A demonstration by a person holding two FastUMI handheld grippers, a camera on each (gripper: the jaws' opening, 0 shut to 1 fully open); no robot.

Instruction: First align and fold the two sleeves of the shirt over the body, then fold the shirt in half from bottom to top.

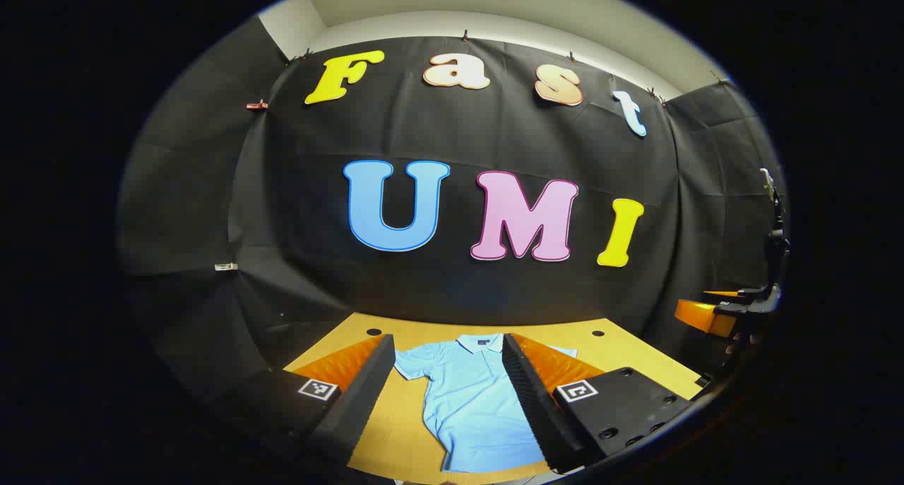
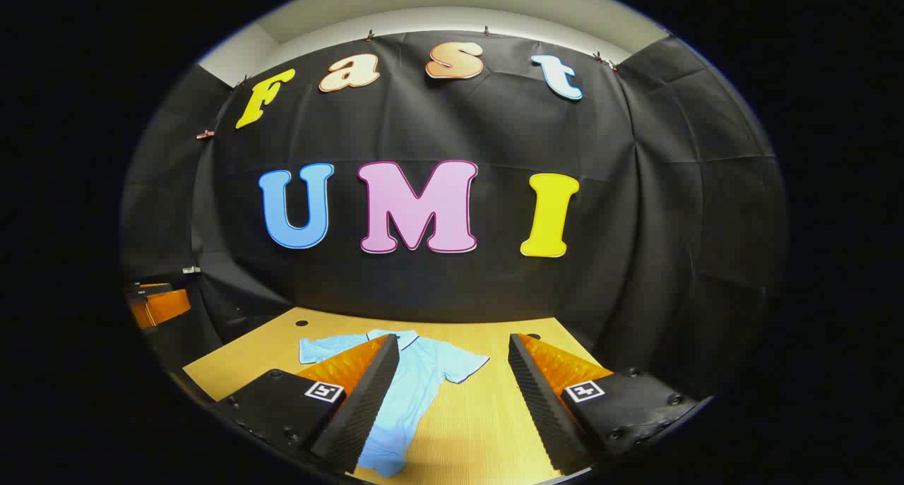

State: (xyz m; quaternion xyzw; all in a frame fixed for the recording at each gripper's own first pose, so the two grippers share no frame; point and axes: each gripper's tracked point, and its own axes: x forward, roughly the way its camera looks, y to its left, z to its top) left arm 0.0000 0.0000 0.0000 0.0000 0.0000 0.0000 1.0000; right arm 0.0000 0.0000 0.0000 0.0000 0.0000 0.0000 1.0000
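A light blue polo shirt point(image 1: 470, 400) lies flat on the wooden table point(image 1: 621, 347), collar toward the wall, sleeves spread out. In the left gripper view my left gripper point(image 1: 446, 344) hovers above it, open, with the shirt's body showing between its two fingers. In the right gripper view the same shirt point(image 2: 413, 386) lies left of centre, one sleeve reaching right. My right gripper point(image 2: 452, 340) is open above the table, its left finger point(image 2: 360, 400) over the shirt, bare wood between the fingers. The right gripper point(image 1: 748, 301) also shows far off at the right edge of the left gripper view.
The table point(image 2: 480, 414) ends at a black cloth wall behind. Small round holes point(image 1: 373, 332) mark the table's far corners. The other gripper's orange part point(image 2: 159, 305) shows at the far left of the right gripper view.
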